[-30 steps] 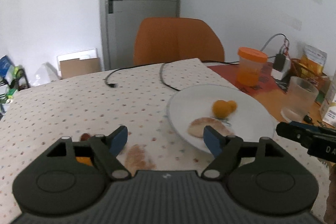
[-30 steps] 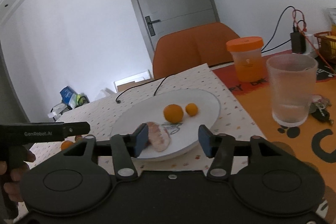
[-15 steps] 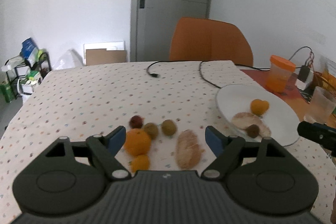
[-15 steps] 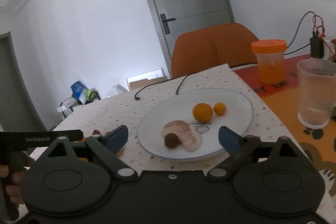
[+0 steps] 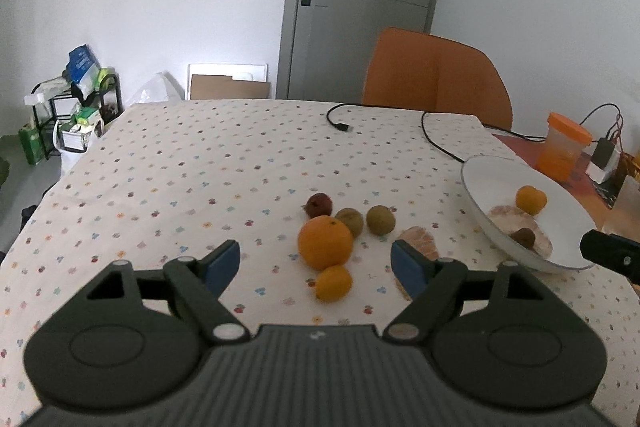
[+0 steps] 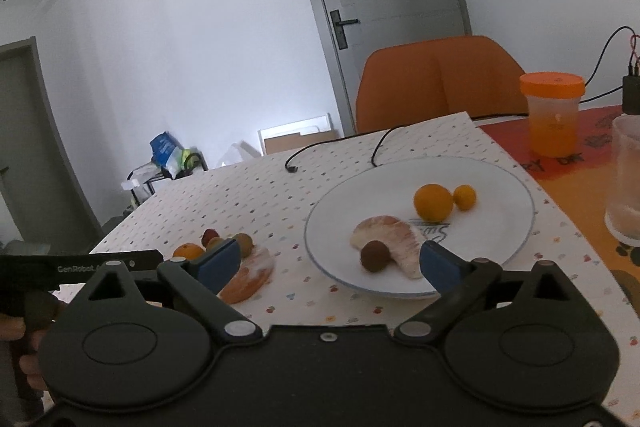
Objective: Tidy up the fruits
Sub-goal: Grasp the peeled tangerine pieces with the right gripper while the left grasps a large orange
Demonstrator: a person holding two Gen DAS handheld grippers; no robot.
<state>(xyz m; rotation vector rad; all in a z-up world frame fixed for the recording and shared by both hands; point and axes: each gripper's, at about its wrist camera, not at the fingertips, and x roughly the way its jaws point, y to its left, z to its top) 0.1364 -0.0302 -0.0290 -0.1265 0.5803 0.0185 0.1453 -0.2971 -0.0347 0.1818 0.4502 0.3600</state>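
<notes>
On the dotted tablecloth lie a big orange [image 5: 325, 242], a small orange fruit [image 5: 334, 283], two greenish-brown fruits [image 5: 381, 220], a dark red fruit [image 5: 319, 204] and a peeled citrus segment [image 5: 416, 241]. My left gripper [image 5: 316, 263] hovers open over this cluster, holding nothing. The white plate [image 6: 500, 187] carries a peeled segment [image 6: 390, 241], a small brown fruit [image 6: 375, 255], an orange [image 6: 433, 203] and a smaller orange fruit [image 6: 464, 197]. My right gripper [image 6: 330, 261] is open in front of the plate, nothing between its fingers.
An orange chair [image 5: 436, 77] stands behind the table. A black cable [image 5: 400, 119] lies across the far side. An orange-lidded jar [image 6: 552, 111] and a clear glass [image 6: 626, 179] stand right of the plate on an orange mat. A hand [image 6: 24, 351] holds the left gripper.
My left gripper swung left from the plate to the fruit cluster. My right gripper opened wider and pulled back; a small brown fruit now lies on the plate beside the peeled segment.
</notes>
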